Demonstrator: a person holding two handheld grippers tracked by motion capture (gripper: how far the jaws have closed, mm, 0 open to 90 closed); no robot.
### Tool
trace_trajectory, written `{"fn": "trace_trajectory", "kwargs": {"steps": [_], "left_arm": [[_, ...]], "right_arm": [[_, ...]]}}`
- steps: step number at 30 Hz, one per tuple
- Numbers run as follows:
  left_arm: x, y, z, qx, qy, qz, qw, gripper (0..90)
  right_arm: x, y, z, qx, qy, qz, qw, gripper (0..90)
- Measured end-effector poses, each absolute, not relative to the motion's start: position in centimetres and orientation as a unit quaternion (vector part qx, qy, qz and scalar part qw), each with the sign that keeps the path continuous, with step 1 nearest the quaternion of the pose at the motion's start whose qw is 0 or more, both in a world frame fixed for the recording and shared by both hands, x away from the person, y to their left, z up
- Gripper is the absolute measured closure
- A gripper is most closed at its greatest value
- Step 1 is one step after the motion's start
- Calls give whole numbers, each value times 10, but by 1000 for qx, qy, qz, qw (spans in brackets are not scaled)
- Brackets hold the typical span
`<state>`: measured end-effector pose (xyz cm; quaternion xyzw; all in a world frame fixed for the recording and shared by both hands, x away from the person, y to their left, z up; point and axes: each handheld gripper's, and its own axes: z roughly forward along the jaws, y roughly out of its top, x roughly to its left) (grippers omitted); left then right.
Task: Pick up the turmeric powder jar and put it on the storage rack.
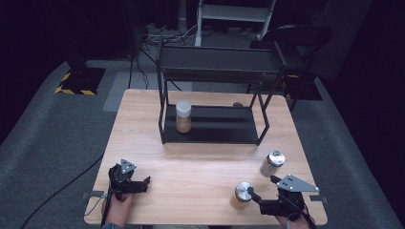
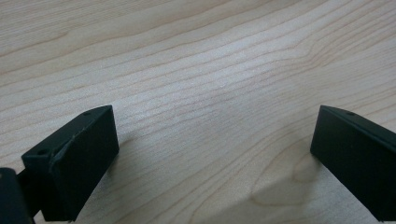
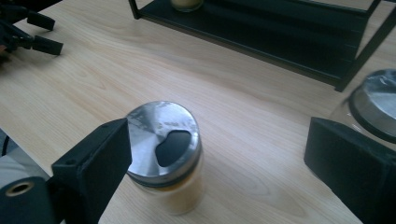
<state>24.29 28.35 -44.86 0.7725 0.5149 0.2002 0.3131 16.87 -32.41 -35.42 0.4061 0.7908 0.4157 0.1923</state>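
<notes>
Both grippers' jaws wide — right gripper [image 1: 261, 192] beside the near-edge jar [image 1: 241, 195]; left gripper [image 1: 147, 183] over bare table [image 1: 200, 167].

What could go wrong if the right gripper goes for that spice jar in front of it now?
The right gripper is open around the near jar, but the jar sits close to one jaw, so closing might push or tip it. The second jar stands near the other jaw and could get bumped. The shiny metal lid may slip if gripped there instead of on the body.

second jar [image 3: 378, 100] cut by edge, partly behind jaw
</notes>
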Motion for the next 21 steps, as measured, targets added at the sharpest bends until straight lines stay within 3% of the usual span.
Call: {"fn": "trace_trajectory", "kwargs": {"steps": [21], "left_arm": [[243,284,-449,773,515,200,313,8]], "right_arm": [[187,-287,-365,378,824,387,169,84]]}}
